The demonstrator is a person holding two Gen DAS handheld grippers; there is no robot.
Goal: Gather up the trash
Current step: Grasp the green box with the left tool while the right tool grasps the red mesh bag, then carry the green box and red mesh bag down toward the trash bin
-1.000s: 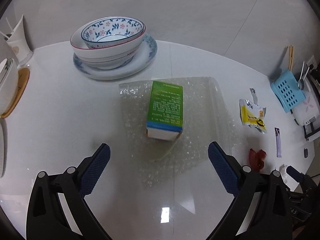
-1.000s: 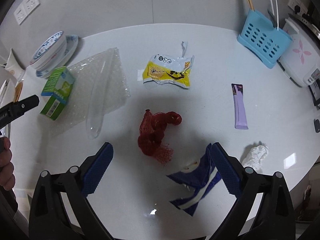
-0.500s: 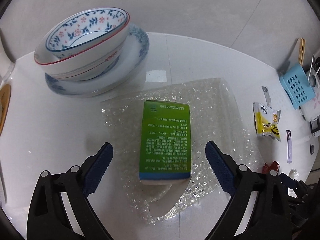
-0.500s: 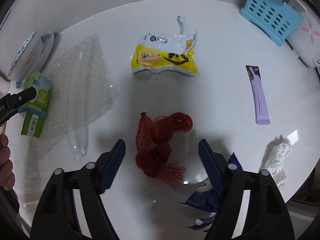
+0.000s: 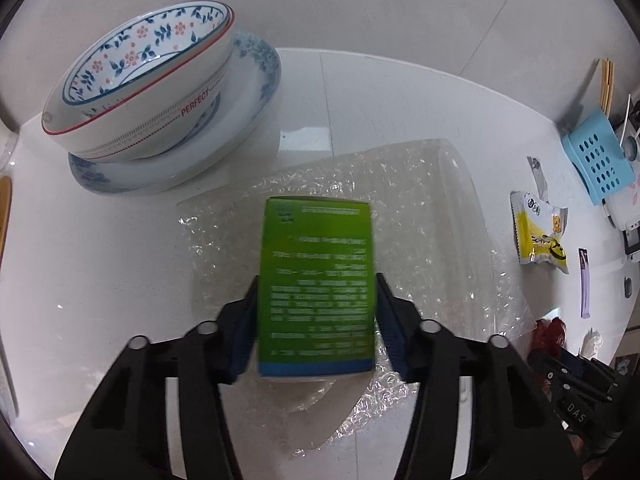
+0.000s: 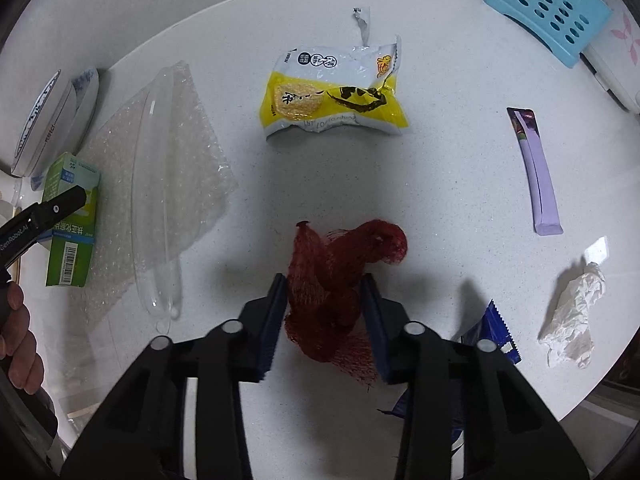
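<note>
My left gripper (image 5: 317, 316) just closing, pads against green carton (image 5: 316, 284) sides — light, stiff, crushable; my right gripper (image 6: 325, 320) closing round red net bag (image 6: 336, 280) — soft, springy, snaggy

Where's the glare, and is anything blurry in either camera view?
Left wrist view: the green carton is slightly motion-blurred, and the bubble wrap glints. Right wrist view: sharp, with a bright reflection on the table and a soft shadow behind the red mesh bag.
</note>
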